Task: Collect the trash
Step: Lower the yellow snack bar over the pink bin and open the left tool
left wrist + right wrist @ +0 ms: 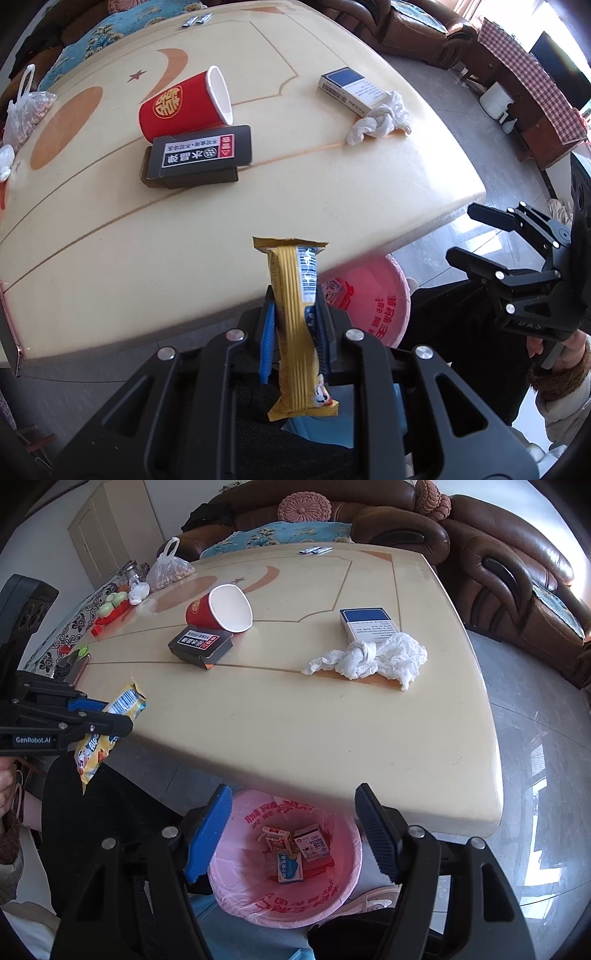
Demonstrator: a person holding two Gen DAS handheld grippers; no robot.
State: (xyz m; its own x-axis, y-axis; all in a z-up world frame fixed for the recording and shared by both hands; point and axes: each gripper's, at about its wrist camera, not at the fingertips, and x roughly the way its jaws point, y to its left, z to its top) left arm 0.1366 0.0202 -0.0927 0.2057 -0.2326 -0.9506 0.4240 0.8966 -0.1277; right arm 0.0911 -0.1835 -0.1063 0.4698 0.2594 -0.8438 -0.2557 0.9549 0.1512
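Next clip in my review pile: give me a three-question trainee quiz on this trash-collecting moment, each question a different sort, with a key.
1. True or false: the left gripper is shut on a yellow snack wrapper.
2. Multiple choice: what lies nearest the crumpled tissue on the table? A) the red paper cup B) the blue and white box C) the black box
3. Fill in: the right gripper is open above the pink-lined ____, which holds three small cartons.

Key: 1 true; 2 B; 3 trash bin.
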